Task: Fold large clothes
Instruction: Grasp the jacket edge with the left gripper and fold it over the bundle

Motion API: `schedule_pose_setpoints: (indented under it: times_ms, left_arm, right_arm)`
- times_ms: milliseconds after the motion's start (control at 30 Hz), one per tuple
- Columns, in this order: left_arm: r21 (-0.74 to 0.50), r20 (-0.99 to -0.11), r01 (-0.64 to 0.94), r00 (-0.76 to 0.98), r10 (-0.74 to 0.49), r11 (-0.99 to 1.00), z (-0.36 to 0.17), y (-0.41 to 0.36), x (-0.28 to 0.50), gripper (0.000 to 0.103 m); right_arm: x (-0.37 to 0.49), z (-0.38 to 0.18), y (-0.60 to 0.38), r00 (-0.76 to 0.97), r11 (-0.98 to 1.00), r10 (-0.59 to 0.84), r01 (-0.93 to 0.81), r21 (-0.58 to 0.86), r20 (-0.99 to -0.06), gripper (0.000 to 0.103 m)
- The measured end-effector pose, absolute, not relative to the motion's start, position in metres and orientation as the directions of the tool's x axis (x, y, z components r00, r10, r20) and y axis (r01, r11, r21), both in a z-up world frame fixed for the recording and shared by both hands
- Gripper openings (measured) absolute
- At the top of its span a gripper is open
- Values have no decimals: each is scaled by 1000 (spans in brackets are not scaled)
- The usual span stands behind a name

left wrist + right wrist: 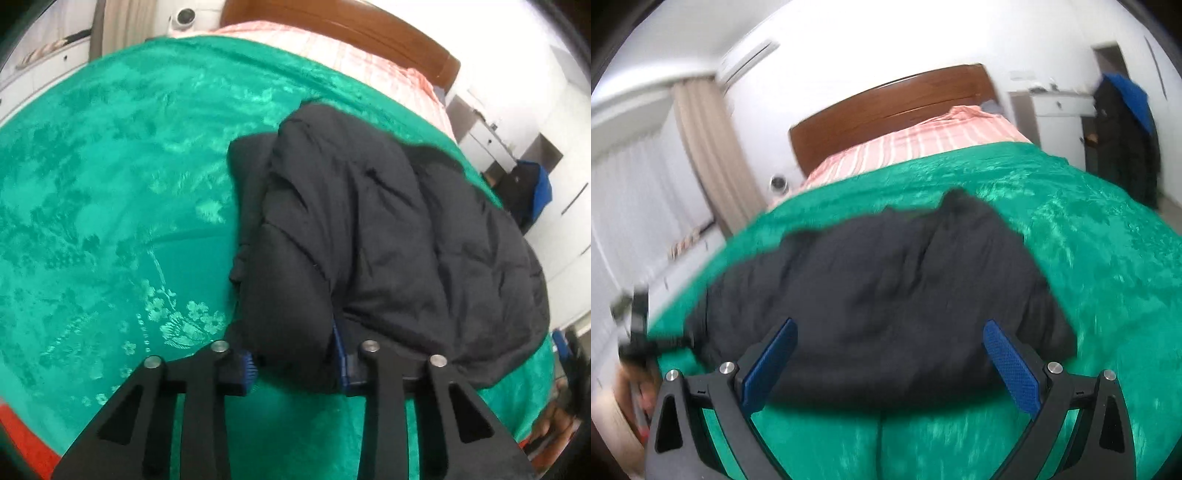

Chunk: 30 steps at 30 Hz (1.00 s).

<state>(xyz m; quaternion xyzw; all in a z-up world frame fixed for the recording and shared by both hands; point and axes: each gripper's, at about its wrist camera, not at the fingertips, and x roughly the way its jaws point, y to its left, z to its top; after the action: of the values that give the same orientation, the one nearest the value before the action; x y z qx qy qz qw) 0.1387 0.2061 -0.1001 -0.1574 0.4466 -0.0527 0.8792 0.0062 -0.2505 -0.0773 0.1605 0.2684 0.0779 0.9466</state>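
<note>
Black padded jacket (388, 236) lies bunched on the green floral bedspread (110, 206); the left gripper (293, 360) is clamped on its near fold, the right gripper (890, 363) has jaws wide apart

A big bed (1108, 258) has a green cover and a brown wooden headboard (886, 107). The walls (868, 44) are white. A beige curtain (709, 155) hangs at the left.

Green bedspread (110, 206) left of black jacket (388, 229) bare, passable. Jacket bulk fills near edge. Wooden headboard (886, 107) bounds far side.
</note>
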Motion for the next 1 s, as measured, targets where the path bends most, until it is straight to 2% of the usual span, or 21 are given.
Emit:
schedule_pose_setpoints:
  times_ms: [67, 167, 267, 367, 467, 567, 633, 700, 767, 833, 900, 1000]
  left_arm:
    - [-323, -747, -33, 623, -233, 946, -82, 202, 136, 29]
    - [-296, -695, 22, 681, -231, 955, -36, 181, 132, 28]
    - [-218, -618, 143, 745, -249, 966, 21, 135, 132, 28]
    - [-117, -561, 292, 769, -306, 949, 58, 64, 143, 28]
    - [16, -523, 438, 770, -366, 899, 73, -26, 148, 28]
    - [162, -527, 599, 724, -444, 784, 59, -117, 140, 26]
    - [309, -540, 684, 698, -471, 661, 33, -168, 121, 25]
    - [424, -586, 754, 650, -484, 501, -6, -205, 96, 25]
    - [465, -625, 792, 610, -487, 397, -35, -218, 76, 25]
    - [489, -643, 805, 593, -484, 336, -58, -223, 62, 25]
    - [479, -659, 815, 580, -479, 326, -72, -226, 59, 25]
    - [451, -666, 823, 568, -483, 346, -72, -230, 70, 25]
  right_arm:
    - [35, -83, -260, 813, 930, 237, -31, 367, -532, 100]
    - [76, -124, -258, 721, 949, 227, -12, 316, -654, 101]
    - [67, -138, -245, 770, 970, 151, 5, 243, -619, 102]
    - [64, -139, -253, 772, 954, 183, 10, 299, -609, 102]
    - [65, -143, -262, 760, 936, 226, 5, 353, -610, 103]
    - [59, -143, -280, 763, 885, 310, -13, 466, -567, 102]
    - [52, -140, -311, 780, 808, 369, -1, 589, -506, 99]
    - [36, -142, -357, 822, 712, 355, 69, 698, -444, 99]
    - [16, -151, -408, 855, 647, 252, 199, 736, -453, 101]
    - [1, -159, -444, 878, 586, 200, 250, 771, -436, 100]
    - [-10, -151, -460, 911, 546, 184, 217, 810, -368, 101]
    - [-1, -115, -440, 916, 626, 242, 104, 773, -319, 101]
